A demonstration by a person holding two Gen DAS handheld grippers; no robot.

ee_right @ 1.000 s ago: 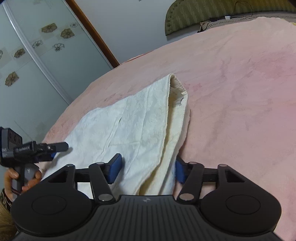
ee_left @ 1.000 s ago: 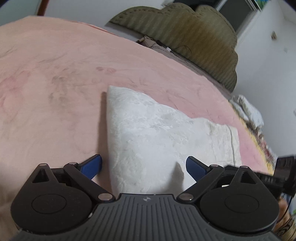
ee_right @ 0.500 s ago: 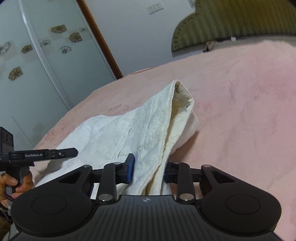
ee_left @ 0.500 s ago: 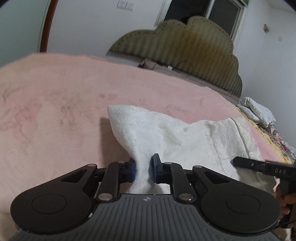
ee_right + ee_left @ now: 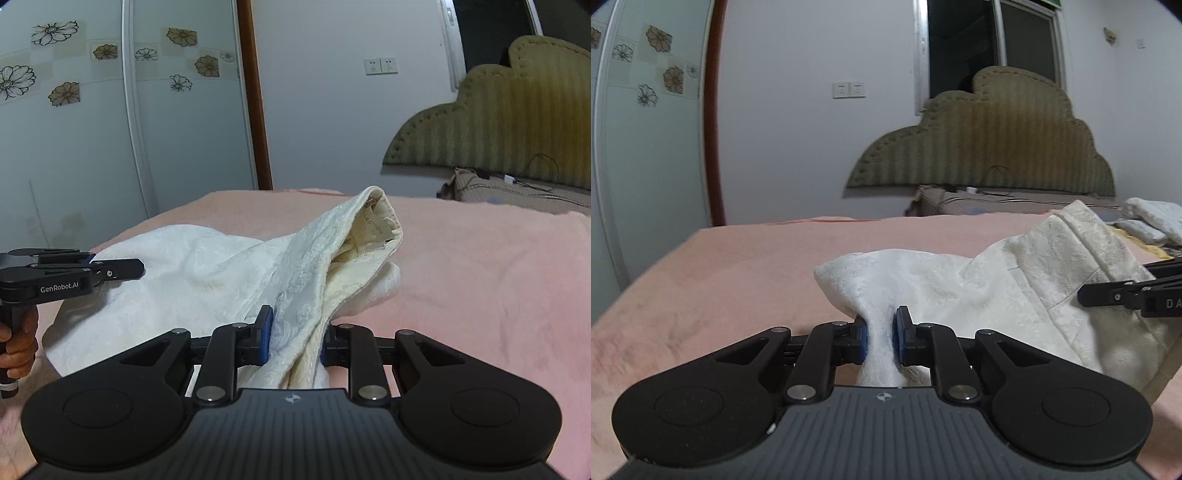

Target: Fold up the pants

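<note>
The white textured pants lie on the pink bed cover. My left gripper is shut on the leg end and holds it raised off the bed. My right gripper is shut on the waistband end, also raised, with the label showing inside. The pants sag between the two grippers. The right gripper shows from the side in the left wrist view, and the left one in the right wrist view.
An olive padded headboard stands at the far end of the bed, with pillows and cables below it. Folded white bedding lies at the right edge. A wardrobe with flower panels stands to the left.
Both grippers closed on the pants, the left on the leg end and the right on the waistband, and lifted them. Both views tilted up from the bed toward the wall.
</note>
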